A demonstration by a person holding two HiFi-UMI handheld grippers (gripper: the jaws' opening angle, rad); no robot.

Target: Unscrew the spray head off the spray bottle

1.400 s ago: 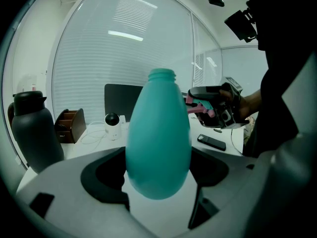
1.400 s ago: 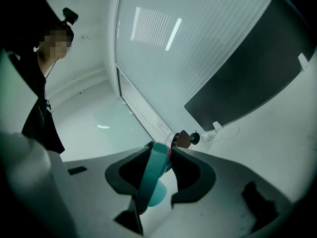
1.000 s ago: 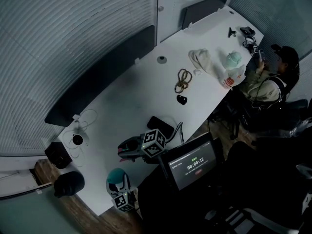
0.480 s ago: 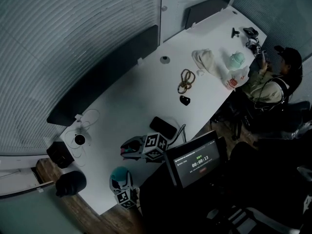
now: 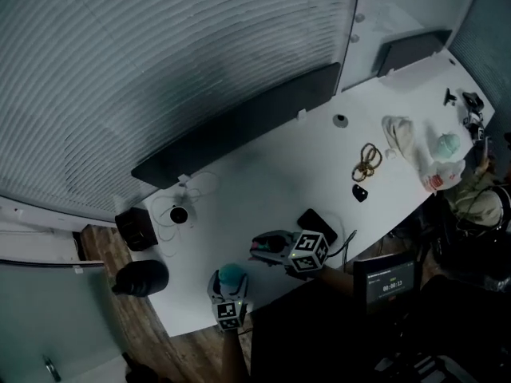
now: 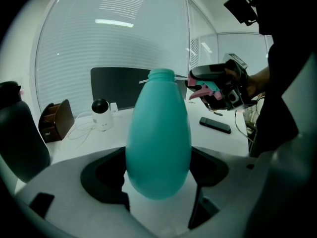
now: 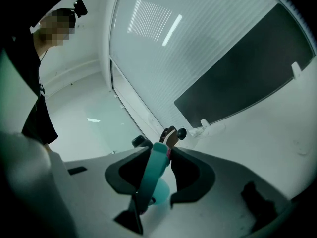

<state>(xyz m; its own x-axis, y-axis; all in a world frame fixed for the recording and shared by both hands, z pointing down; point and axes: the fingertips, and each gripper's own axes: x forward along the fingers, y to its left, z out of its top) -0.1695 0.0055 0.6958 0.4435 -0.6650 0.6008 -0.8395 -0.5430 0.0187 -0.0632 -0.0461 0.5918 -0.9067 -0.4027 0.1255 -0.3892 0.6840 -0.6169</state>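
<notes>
The teal spray bottle (image 5: pixel 231 275) (image 6: pixel 158 138) stands upright between the jaws of my left gripper (image 5: pixel 229 287) (image 6: pixel 158 175), which is shut on its belly near the table's front edge. Its neck (image 6: pixel 161 74) is bare. The spray head (image 5: pixel 265 248) (image 6: pixel 207 89), teal with a pink trigger, is off the bottle and to its right. My right gripper (image 5: pixel 270 247) (image 6: pixel 220 86) is shut on it. In the right gripper view the teal spray head (image 7: pixel 151 175) sits clamped between the jaws of the right gripper (image 7: pixel 159 171).
A black phone (image 5: pixel 317 223) (image 6: pixel 215 125) lies just right of the right gripper. A small white camera (image 5: pixel 179 214) (image 6: pixel 101 115) with its cable, a dark box (image 5: pixel 136 228) and a black flask (image 5: pixel 142 278) stand at the left end. Rope (image 5: pixel 369 159), a bag (image 5: pixel 427 154) and a seated person (image 5: pixel 479 194) are far right.
The head view has swung, so the table and both grippers show further right. Both grippers keep their holds, and bottle and spray head stay apart.
</notes>
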